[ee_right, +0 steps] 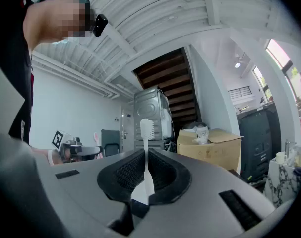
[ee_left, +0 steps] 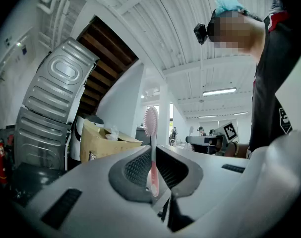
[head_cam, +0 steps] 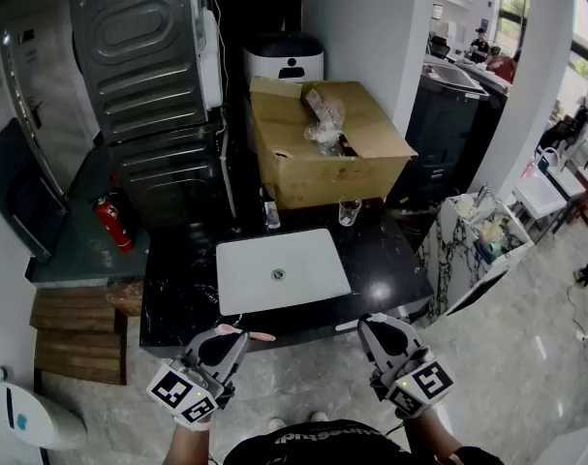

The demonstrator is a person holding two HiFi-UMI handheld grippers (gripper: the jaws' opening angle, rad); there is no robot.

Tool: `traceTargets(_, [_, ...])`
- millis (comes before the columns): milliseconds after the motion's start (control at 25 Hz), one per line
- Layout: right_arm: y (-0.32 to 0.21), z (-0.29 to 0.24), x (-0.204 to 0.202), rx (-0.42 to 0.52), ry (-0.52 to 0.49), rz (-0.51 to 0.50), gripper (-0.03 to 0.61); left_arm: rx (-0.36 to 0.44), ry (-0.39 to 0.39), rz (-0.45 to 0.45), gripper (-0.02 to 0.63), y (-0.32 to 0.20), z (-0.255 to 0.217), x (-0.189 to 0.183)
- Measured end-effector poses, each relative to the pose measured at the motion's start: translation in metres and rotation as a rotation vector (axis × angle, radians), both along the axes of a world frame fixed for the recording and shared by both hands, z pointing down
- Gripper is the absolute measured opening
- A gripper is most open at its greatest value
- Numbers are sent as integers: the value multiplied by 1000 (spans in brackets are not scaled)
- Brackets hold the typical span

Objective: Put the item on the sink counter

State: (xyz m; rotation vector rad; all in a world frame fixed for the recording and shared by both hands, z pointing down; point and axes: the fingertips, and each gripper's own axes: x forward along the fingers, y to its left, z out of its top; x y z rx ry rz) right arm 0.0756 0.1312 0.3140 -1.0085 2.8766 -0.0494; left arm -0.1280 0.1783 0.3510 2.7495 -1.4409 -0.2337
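Observation:
A black stone counter (head_cam: 182,294) holds a white rectangular sink basin (head_cam: 279,271). Below its front edge, my left gripper (head_cam: 232,337) is shut on a pink toothbrush (head_cam: 257,336) that sticks out to the right. In the left gripper view the pink toothbrush (ee_left: 151,143) stands upright between the jaws of the left gripper (ee_left: 153,176), bristle head up. My right gripper (head_cam: 375,325) is shut on a white toothbrush (head_cam: 346,325). In the right gripper view the white toothbrush (ee_right: 146,155) also stands upright, clamped in the right gripper (ee_right: 146,185). Both grippers hang in front of the counter, apart from it.
An open cardboard box (head_cam: 323,148) fills the counter's back, with a glass (head_cam: 349,211) and a small bottle (head_cam: 271,213) in front of it. A grey ribbed metal panel (head_cam: 143,76) and a red fire extinguisher (head_cam: 112,223) stand left. A marble side table (head_cam: 468,250) is right.

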Motion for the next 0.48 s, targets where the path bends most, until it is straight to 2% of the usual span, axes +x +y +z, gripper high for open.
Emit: traceTargets(480, [-3,0,-4,16,-2,-2,51,2,-11,0,38,-2,2,-2])
